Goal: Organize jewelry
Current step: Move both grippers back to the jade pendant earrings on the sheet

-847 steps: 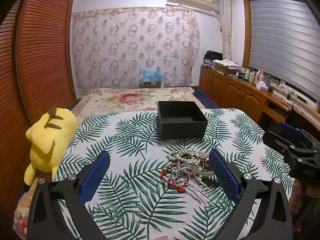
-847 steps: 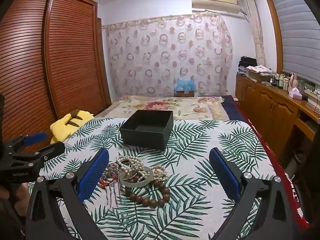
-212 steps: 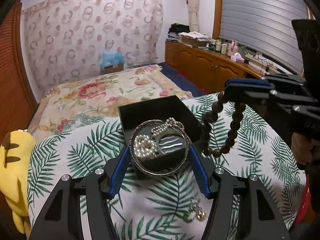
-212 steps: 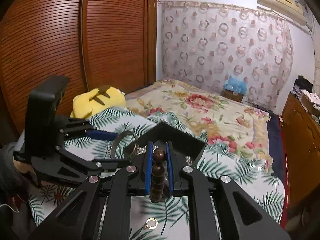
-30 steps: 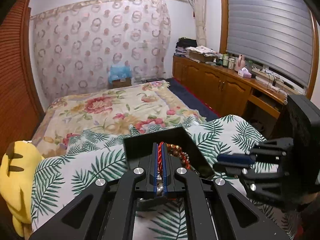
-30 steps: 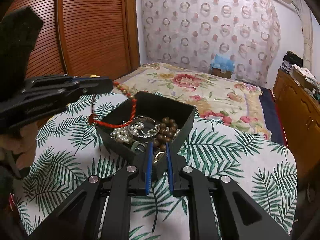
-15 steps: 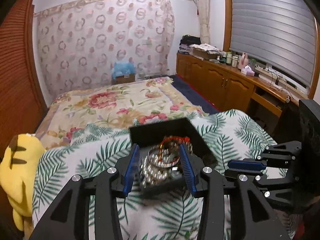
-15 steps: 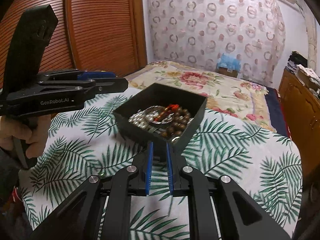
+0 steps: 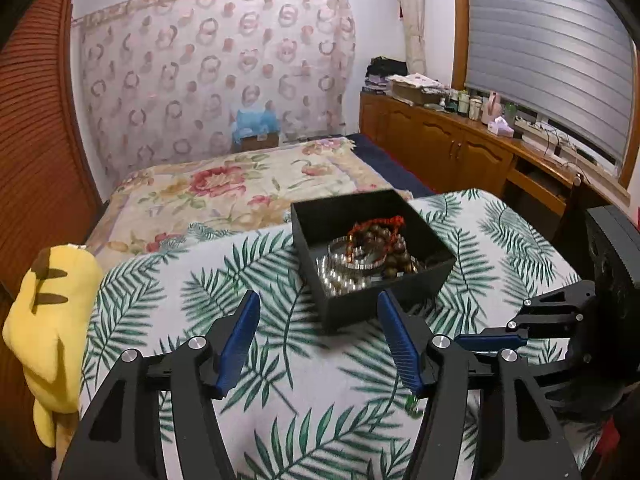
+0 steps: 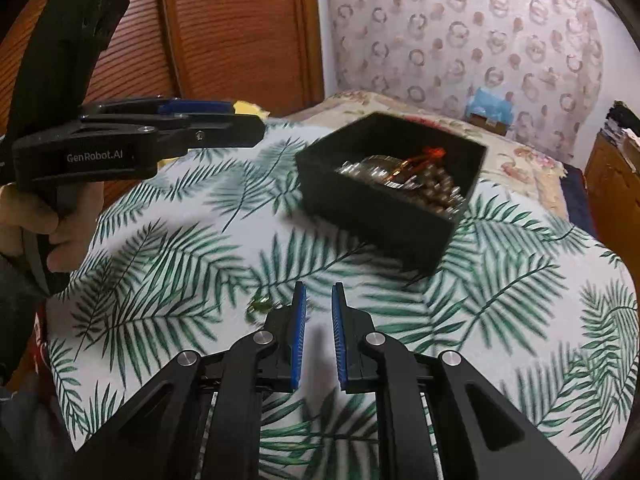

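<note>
1. Looking along the left gripper (image 9: 318,336) in the left wrist view: blue-padded fingers (image 9: 239,340) spread wide, nothing between them, hovering above the palm-leaf cloth (image 9: 192,304).
2. Sitting just beyond the fingertips: an open black box (image 9: 372,300), one corner turned toward the camera, resting on the cloth.
3. Heaped inside the box: silvery pearl beads (image 9: 340,276), a metal bangle (image 9: 362,254), dark wooden beads (image 9: 394,258) and a red cord bracelet (image 9: 376,226) lying on top.
4. Lying loose on the cloth near the right finger's base: a small greenish piece (image 9: 412,404), too blurred to name.
5. Reaching in from the right edge, low over the cloth: the right gripper (image 9: 516,334), seen side-on, its blue tip pointing left.
6. Slumped at the left edge of the cloth: a yellow plush toy (image 9: 52,320); beyond, a floral bedspread (image 9: 240,184).
7. Turning to the right wrist view: the right gripper (image 10: 319,300) parted only narrowly, empty, tips over bare cloth (image 10: 160,248).
8. Resting just left of those tips: the same small greenish piece (image 10: 260,304), apart from the pads.
9. Standing further back and to the right: the black box (image 10: 384,208), jewelry piled against its right wall, red cord (image 10: 430,154) uppermost.
10. Held level at upper left by a hand (image 10: 48,216): the left gripper (image 10: 244,122), seen side-on and well apart from the box.
</note>
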`<state>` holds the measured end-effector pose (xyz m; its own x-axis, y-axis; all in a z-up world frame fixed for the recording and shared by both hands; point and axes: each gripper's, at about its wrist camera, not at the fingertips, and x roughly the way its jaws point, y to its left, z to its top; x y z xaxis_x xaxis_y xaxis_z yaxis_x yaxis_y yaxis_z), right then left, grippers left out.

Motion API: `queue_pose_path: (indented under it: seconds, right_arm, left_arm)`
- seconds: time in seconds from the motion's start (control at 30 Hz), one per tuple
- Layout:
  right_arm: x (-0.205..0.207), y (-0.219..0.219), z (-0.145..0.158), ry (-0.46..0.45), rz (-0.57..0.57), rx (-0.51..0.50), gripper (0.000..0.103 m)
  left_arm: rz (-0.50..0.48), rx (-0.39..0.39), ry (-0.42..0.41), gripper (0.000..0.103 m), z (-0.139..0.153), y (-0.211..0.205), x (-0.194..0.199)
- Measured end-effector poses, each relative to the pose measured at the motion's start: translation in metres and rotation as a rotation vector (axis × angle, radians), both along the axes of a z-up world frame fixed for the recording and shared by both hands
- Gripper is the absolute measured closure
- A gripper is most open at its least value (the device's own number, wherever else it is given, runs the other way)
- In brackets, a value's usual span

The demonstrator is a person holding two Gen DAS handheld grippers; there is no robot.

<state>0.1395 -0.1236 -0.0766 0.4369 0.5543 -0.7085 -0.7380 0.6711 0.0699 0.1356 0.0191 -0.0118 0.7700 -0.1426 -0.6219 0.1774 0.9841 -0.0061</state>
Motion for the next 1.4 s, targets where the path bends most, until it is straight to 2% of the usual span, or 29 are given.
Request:
queue_pose_path:
  seconds: [0.07,0.13,0.27,0.3,0.57,0.63,0.7,1.23,1.4]
  right_arm:
    - [-0.005,0.004,-0.003,0.011,0.017,-0.005,0.074]
    - [-0.009,0.006,-0.004,0.012,0.026,0.000,0.070]
    - [-0.019,0.011,-0.003,0.020,0.051,-0.001,0.070]
    - [-0.020,0.013,-0.003,0.022,0.057,-0.007,0.070]
    - [-0.027,0.030,-0.016,0.006,0.069,-0.105,0.070]
    - [-0.027,0.030,-0.018,-0.010,0.060,-0.120,0.076]
    - [-0.027,0.030,-0.017,-0.016,0.060,-0.130,0.086]
    - [-0.016,-0.011,-0.014,-0.035,-0.027,-0.131,0.086]
    - [-0.015,-0.014,-0.019,-0.031,-0.035,-0.140,0.086]
  left_arm:
    - [-0.006,0.001,0.012,0.044,-0.006,0.000,-0.005]
    - [-0.019,0.001,0.026,0.044,-0.011,-0.001,-0.008]
    - [-0.032,0.014,0.041,0.041,-0.020,-0.005,-0.012]
    - [-0.034,0.011,0.044,0.038,-0.022,-0.005,-0.013]
    - [-0.031,0.002,0.074,0.034,-0.036,-0.003,-0.018]
    - [-0.030,0.003,0.084,0.032,-0.040,-0.002,-0.018]
    - [-0.030,0.007,0.094,0.030,-0.043,-0.003,-0.019]
    - [-0.093,-0.012,0.138,0.030,-0.056,-0.024,-0.022]
    - [-0.123,0.009,0.140,0.032,-0.059,-0.036,-0.024]
